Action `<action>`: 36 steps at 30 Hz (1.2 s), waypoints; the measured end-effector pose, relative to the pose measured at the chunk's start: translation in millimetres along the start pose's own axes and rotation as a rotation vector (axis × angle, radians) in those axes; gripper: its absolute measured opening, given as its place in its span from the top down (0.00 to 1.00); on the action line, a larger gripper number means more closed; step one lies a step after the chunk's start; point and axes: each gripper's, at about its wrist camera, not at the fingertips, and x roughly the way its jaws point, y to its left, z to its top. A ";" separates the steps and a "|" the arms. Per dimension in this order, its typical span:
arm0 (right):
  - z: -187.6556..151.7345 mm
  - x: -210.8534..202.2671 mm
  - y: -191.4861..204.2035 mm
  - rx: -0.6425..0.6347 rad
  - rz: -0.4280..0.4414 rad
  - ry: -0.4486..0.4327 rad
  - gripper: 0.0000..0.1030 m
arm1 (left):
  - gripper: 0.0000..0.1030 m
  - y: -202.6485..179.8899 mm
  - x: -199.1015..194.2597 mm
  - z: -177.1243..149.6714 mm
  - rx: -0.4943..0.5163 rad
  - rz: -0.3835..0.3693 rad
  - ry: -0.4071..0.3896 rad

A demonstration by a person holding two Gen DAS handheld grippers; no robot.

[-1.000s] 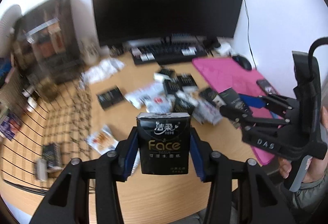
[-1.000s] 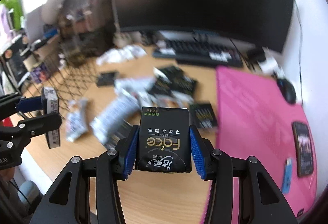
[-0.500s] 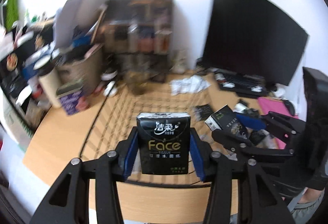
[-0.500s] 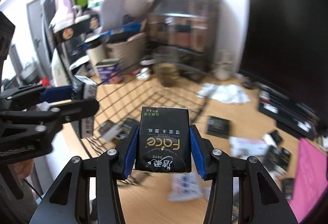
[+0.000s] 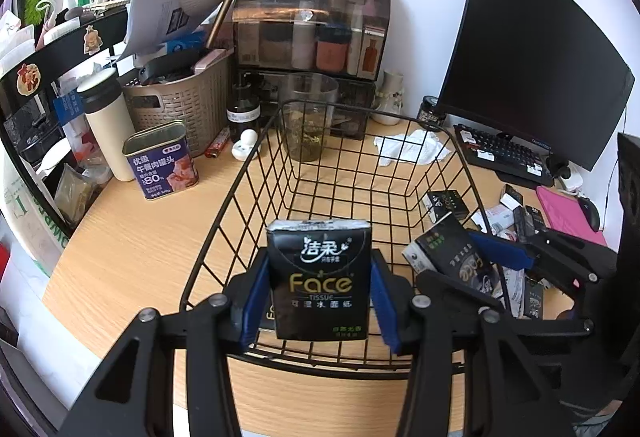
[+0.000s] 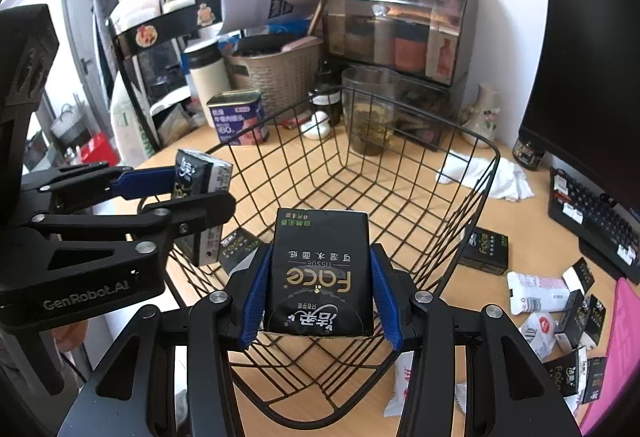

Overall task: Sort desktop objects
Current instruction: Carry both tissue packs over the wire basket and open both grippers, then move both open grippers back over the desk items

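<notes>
Left gripper point(image 5: 319, 291): clamped on a black Face tissue pack point(image 5: 319, 279), label upright, held above the near rim of the wire basket point(image 5: 224, 213); a second ago aimed at the loose pile before the monitor, now swung to face the basket.

Right gripper point(image 6: 318, 289): likewise shut tight on its own tissue pack point(image 6: 320, 273), label upside down, over the basket's near edge; also turned away from the pink mat side since a second ago.

Mutual position: right gripper visible at 3 o'clock in the left view point(image 5: 476, 261); left gripper at 9 o'clock in the right view point(image 6: 192, 197); close beside each other, not touching.

Basket floor: at least one black pack already lying flat at 8 o'clock in the right view point(image 6: 240, 243); middle and far part bare.

Meaning for task: carry apparently over, both packs poised for release into the basket; judged next step is lowering and opening.

Remaining pile: more black packs and white sachets point(image 6: 536, 287) on the desk at 3 to 4 o'clock, outside the basket, so sorting seems far from done.

Far: glass jar point(image 5: 308, 117) just behind the basket at 12 o'clock; purple tin point(image 5: 160, 165) at 10 o'clock; monitor point(image 5: 532, 53) at 2 o'clock.
</notes>
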 end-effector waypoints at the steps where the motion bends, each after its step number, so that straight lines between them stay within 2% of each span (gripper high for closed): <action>1: -0.4 -0.2 -0.7 0.001 -0.002 0.000 0.54 | 0.49 0.0 0.1 0.2 0.002 0.000 -0.003; 3: -1.3 -1.0 -3.6 0.002 -0.013 -0.005 0.54 | 0.45 -3.8 1.9 0.6 0.020 -0.001 -0.002; 6: -2.6 -4.9 -8.2 -0.001 -0.030 -0.015 0.54 | 0.32 -9.2 0.1 1.3 0.026 -0.012 -0.024; 13: -7.3 -21.9 -23.4 0.021 -0.040 -0.038 0.52 | 0.32 -20.2 -7.8 2.0 0.032 -0.045 -0.037; 18: -20.9 -54.8 -43.1 0.038 -0.082 -0.069 0.52 | 0.32 -43.8 -21.2 -2.0 0.066 -0.088 -0.056; 23: -44.6 -94.6 -79.4 0.086 -0.145 -0.099 0.52 | 0.32 -85.9 -28.0 -8.8 0.134 -0.140 -0.053; 28: -79.3 -121.1 -125.9 0.176 -0.223 -0.087 0.51 | 0.32 -139.8 -25.3 -20.0 0.231 -0.203 -0.024; 36: -141.6 -127.9 -190.4 0.310 -0.298 -0.002 0.51 | 0.32 -234.7 24.2 -50.4 0.379 -0.303 0.091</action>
